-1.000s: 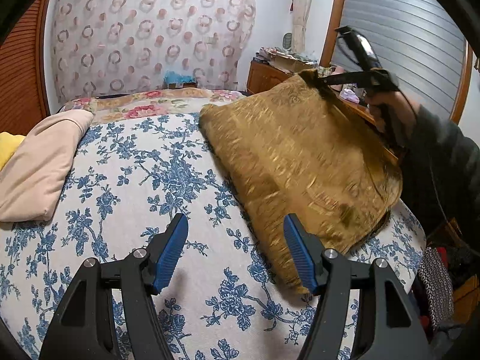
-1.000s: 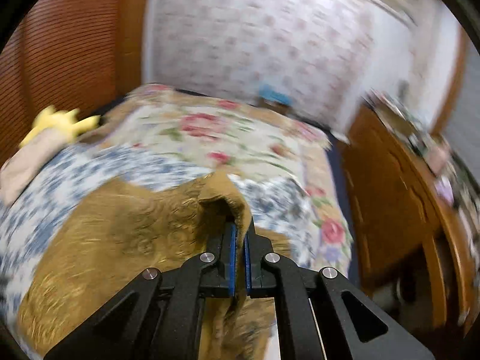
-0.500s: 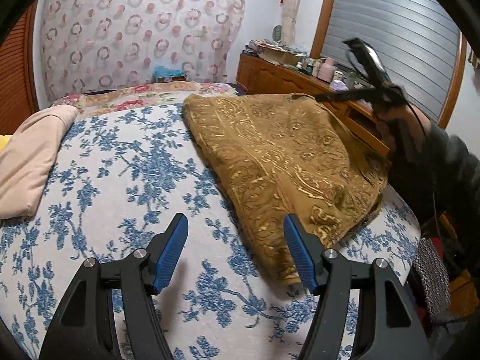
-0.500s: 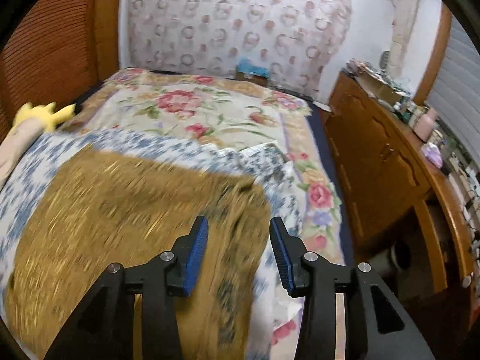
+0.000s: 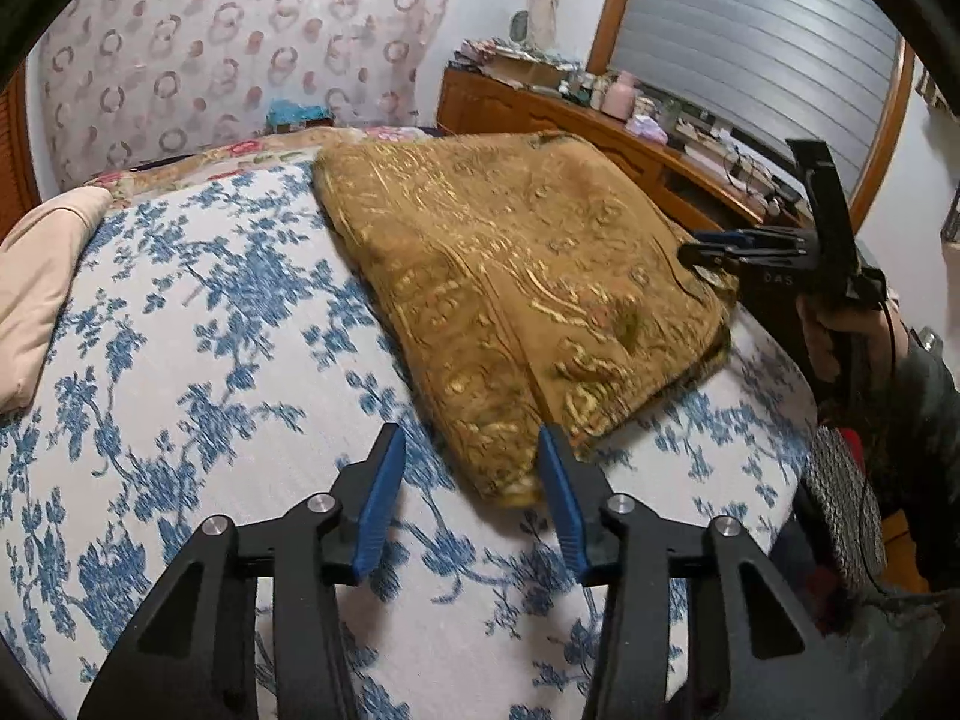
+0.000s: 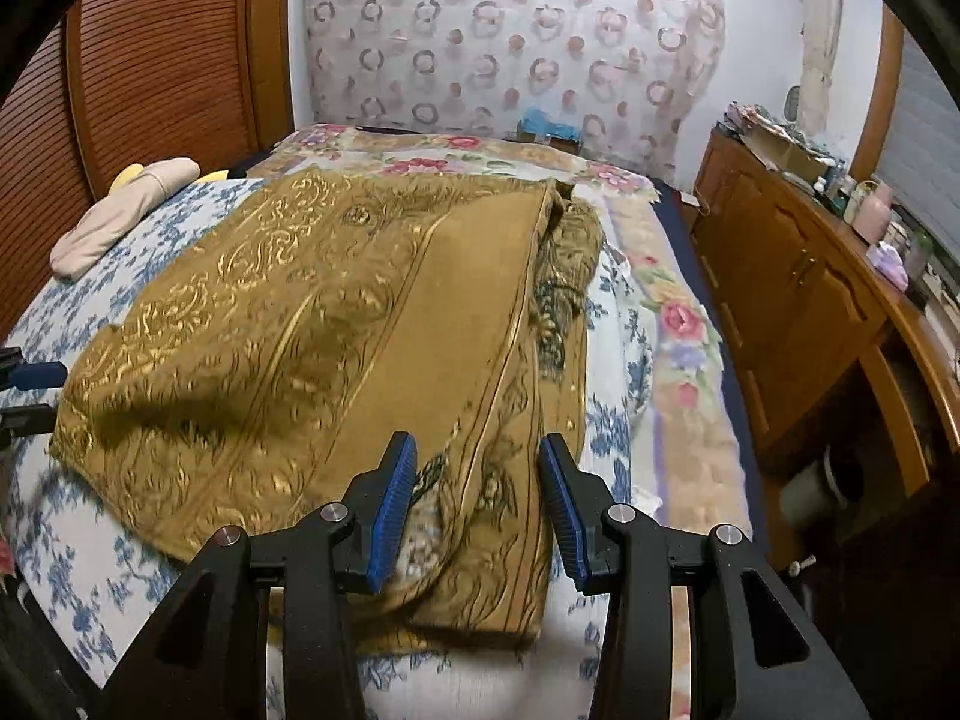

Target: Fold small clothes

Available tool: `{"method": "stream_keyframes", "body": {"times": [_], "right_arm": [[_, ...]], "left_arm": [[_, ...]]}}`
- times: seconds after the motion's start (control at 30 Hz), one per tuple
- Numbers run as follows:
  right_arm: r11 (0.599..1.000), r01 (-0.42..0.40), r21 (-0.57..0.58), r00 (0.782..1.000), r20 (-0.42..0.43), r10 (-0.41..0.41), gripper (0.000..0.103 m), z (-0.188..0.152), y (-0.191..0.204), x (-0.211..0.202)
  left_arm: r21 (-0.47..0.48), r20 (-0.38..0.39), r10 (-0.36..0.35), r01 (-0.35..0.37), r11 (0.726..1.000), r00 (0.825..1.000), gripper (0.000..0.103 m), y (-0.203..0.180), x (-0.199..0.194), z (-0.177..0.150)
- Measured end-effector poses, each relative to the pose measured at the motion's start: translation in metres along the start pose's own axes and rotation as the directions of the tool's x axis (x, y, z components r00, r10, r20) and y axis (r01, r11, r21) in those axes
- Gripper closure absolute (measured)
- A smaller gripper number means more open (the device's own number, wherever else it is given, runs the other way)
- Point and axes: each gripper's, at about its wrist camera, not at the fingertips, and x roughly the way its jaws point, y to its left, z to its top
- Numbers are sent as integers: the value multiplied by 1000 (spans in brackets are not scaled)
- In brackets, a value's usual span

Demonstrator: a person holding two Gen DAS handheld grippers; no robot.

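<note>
Two fisheye views look along black tongs with blue pads toward a bed with a blue-flowered white cover (image 5: pixel 198 324). A folded gold-patterned brown cloth (image 5: pixel 516 276) lies flat on that cover, filling the centre and right of the left-hand view and the centre and left of the right-hand view (image 6: pixel 336 336).

In the left-hand view the left tongs (image 5: pixel 468 489) fill the bottom of the frame. Their jaws have just been closing and now stand partly apart. The near corner of the cloth lies between the tips, close to the right pad, but whether that pad touches it is hard to tell. Neither pad presses on it.

In the right-hand view the right tongs (image 6: pixel 477 492) sit at the bottom centre, above the near right edge of the cloth. Their jaws have just been opening and stand partly apart, holding nothing; the cloth lies loose beneath them. Its near edge is hidden behind the tong arms.

At the right edge of the left-hand view a hand (image 5: pixel 840 330) holds the right tongs, seen from the side; the sleeve is cut off by the frame. A beige cushion (image 5: pixel 42 276) at the left edge is also cut off. A wooden sideboard (image 6: pixel 792 276) stands at the right, and the small items on top are too blurred to name.
</note>
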Motion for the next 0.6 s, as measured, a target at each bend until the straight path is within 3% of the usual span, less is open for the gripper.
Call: {"method": "stream_keyframes", "body": {"times": [0.2, 0.37, 0.6], "right_arm": [[1000, 8, 17, 1000, -6, -8, 59, -4, 4, 3], [999, -2, 40, 1000, -11, 3, 59, -8, 10, 4], [997, -19, 70, 1000, 0, 19, 58, -11, 14, 9]], "left_arm": [[22, -35, 5, -4, 1000, 999, 66, -4, 6, -3], [29, -20, -2, 2, 1000, 1000, 90, -7, 8, 3], [74, 41, 1, -4, 997, 999, 96, -24, -18, 1]]}}
